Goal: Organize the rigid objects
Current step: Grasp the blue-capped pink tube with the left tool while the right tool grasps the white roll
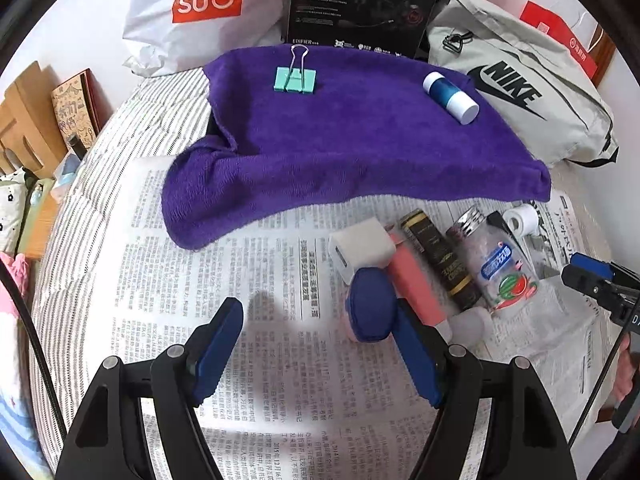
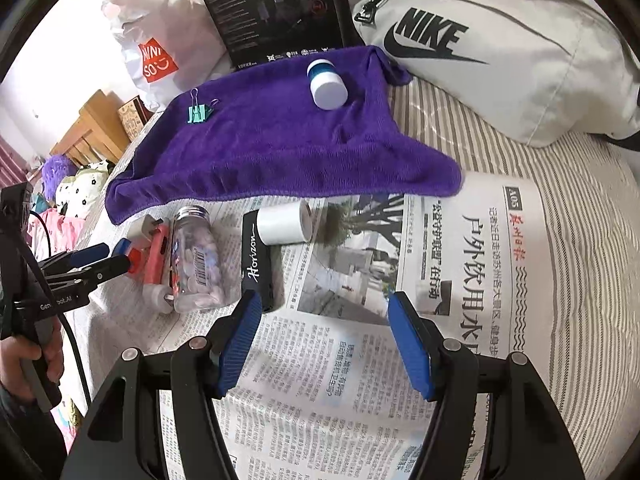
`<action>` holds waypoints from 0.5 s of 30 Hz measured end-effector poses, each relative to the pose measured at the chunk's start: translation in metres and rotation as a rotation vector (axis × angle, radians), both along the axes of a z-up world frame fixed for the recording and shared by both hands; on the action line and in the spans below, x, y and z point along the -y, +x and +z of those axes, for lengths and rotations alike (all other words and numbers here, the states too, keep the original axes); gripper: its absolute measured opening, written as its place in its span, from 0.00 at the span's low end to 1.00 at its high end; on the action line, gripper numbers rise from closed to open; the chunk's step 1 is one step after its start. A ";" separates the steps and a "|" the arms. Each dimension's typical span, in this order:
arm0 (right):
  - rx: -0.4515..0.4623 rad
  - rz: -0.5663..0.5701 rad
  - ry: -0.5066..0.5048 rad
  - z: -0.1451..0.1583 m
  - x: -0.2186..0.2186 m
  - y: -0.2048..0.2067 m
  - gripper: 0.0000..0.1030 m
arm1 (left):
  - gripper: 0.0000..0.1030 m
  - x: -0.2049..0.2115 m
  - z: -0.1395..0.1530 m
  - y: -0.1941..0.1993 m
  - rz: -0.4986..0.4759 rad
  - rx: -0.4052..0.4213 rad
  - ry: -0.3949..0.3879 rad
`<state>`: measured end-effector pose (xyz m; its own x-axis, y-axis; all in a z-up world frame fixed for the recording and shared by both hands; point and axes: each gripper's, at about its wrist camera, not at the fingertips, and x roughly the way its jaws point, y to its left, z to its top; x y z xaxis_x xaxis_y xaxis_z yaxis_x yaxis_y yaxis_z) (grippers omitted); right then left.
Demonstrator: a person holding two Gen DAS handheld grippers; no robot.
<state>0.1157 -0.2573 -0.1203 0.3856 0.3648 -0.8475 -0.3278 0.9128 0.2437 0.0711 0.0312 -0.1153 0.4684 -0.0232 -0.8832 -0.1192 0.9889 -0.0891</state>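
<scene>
A purple towel (image 1: pixel 352 136) (image 2: pixel 280 148) carries a green binder clip (image 1: pixel 295 80) (image 2: pixel 199 113) and a blue-and-white bottle (image 1: pixel 450 96) (image 2: pixel 327 82). On the newspaper (image 1: pixel 260 280) in front of it lie a white charger cube (image 1: pixel 362 248), a dark blue oval thing (image 1: pixel 372 304), a pink box (image 1: pixel 416 288), a black tube (image 1: pixel 440 260) (image 2: pixel 256 260), a clear pill jar (image 1: pixel 496 264) (image 2: pixel 196 260) and a white roll (image 1: pixel 520 218) (image 2: pixel 284 222). My left gripper (image 1: pixel 318 344) is open over the paper, its right finger beside the blue oval. My right gripper (image 2: pixel 326 340) is open, its left finger near the black tube's end.
At the back stand a white shopping bag (image 1: pixel 200 12), a black product box (image 1: pixel 360 0) and a grey Nike bag (image 1: pixel 520 92) (image 2: pixel 500 40). Striped bedding (image 2: pixel 580 200) lies under the newspaper. Wooden furniture (image 1: pixel 24 128) is off the left edge. A hand (image 2: pixel 24 364) holds the left gripper's handle.
</scene>
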 end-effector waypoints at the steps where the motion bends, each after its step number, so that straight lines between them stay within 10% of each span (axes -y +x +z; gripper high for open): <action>1: -0.003 0.000 0.000 -0.002 0.000 0.000 0.63 | 0.72 0.001 -0.001 0.000 -0.003 0.000 -0.001; 6: -0.012 -0.001 0.001 -0.007 -0.001 0.003 0.63 | 0.67 0.014 -0.004 0.005 -0.040 0.014 0.040; 8: -0.011 -0.004 0.003 -0.008 -0.001 0.004 0.63 | 0.46 0.018 -0.005 0.007 -0.050 0.015 0.068; 15: 0.030 0.016 -0.002 -0.002 -0.010 0.010 0.63 | 0.21 0.029 -0.006 0.009 -0.124 0.033 0.071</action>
